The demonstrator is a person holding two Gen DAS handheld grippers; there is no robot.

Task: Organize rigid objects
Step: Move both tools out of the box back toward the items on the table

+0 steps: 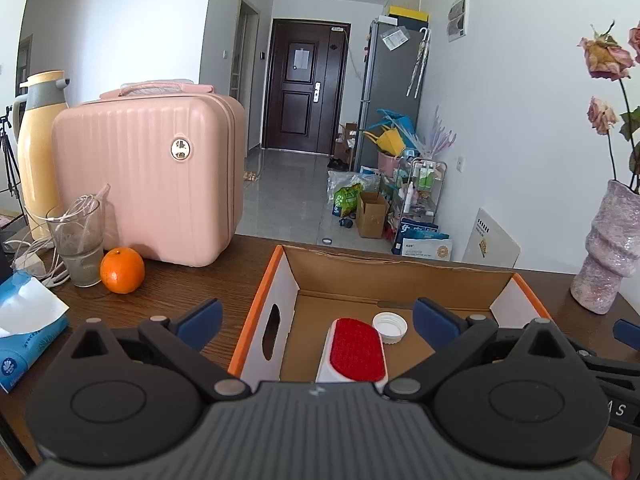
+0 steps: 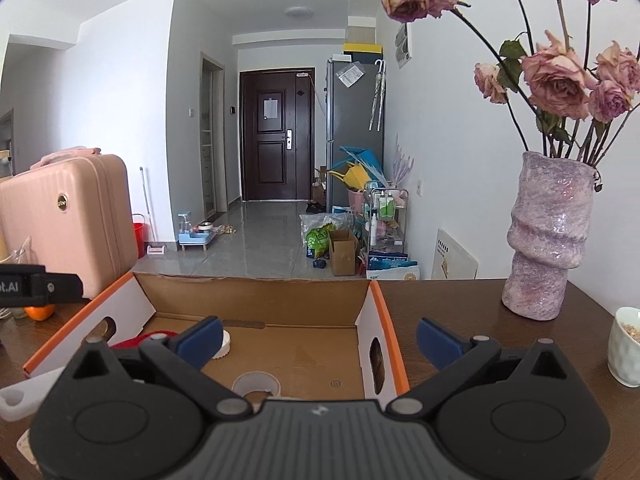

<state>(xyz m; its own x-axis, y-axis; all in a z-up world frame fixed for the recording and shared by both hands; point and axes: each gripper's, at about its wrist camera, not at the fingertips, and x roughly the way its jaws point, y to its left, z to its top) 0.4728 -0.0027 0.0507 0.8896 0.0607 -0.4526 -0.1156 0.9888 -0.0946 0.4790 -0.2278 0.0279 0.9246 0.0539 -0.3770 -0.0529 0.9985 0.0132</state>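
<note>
Lettering ".AI" readable on left hand-held gripper, seen from right wrist view; tissue pack print illegible. Dark wood worktop; tiled hallway beyond. Both hand-held grippers, right included, spread wide, empty. Inside cardboard box: red brush, white cap; clear lid partly hidden.

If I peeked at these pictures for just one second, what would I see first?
Probably the big pink suitcase standing on the left of the brown table, with a bright orange in front of it. Next, the open cardboard box in the middle, holding a red-topped brush and a white cap. On the right, dried pink roses stand in a bumpy purple vase.
</note>
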